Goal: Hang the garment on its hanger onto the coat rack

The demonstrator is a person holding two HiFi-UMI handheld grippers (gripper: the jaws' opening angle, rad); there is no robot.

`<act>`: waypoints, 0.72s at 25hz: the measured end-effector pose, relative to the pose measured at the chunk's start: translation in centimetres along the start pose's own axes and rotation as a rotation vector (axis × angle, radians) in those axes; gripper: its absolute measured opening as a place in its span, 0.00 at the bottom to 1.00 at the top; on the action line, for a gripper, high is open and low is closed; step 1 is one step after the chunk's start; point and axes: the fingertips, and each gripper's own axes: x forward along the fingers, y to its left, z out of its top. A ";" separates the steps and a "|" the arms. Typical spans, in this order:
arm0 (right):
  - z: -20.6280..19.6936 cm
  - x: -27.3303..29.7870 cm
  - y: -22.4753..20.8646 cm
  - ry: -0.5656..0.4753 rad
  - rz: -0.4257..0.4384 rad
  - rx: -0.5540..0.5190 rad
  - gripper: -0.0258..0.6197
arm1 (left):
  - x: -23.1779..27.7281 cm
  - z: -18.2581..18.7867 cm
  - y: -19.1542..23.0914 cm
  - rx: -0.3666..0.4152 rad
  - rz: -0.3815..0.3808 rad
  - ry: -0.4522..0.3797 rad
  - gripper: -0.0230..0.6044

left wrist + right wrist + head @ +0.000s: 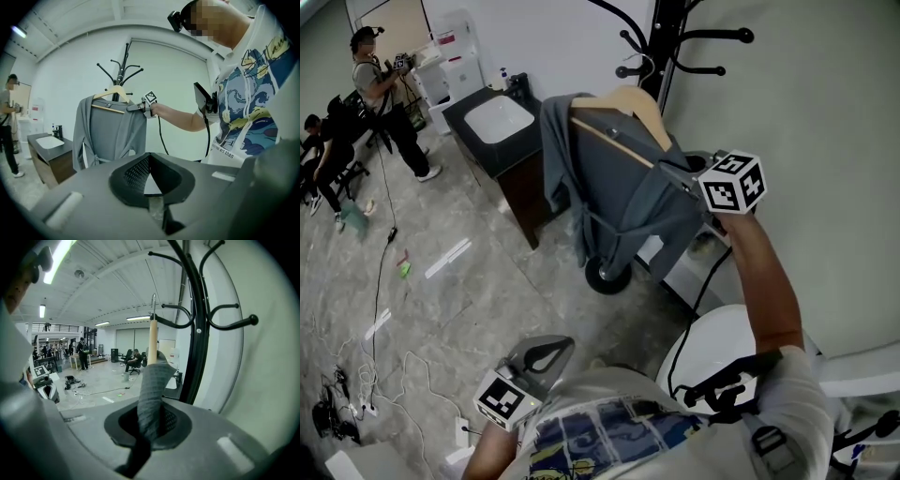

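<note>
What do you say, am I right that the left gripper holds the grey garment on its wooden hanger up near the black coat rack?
No: the right gripper holds the grey garment on its wooden hanger up near the black coat rack. The right gripper view shows cloth pinched between its jaws.

Grey garment, tan hanger, black coat rack, marbled grey floor.

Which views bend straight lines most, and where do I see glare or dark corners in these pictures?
Right gripper view: the coat rack pole bows strongly, the ceiling lamp blows out to white, and the corners are black. Left gripper view: the same fisheye curving and black corners, but even light without glare. Head view: lines stay much straighter, and the light is flat with only soft shadows.
</note>
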 end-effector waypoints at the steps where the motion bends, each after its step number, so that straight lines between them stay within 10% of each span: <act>1: -0.4 0.6 -0.9 0.006 0.000 0.003 0.06 | 0.3 0.0 0.4 -0.003 0.008 0.006 0.04; 18: -3.4 7.2 -8.9 0.067 -0.019 0.051 0.06 | 1.3 0.2 4.5 -0.052 0.093 0.063 0.04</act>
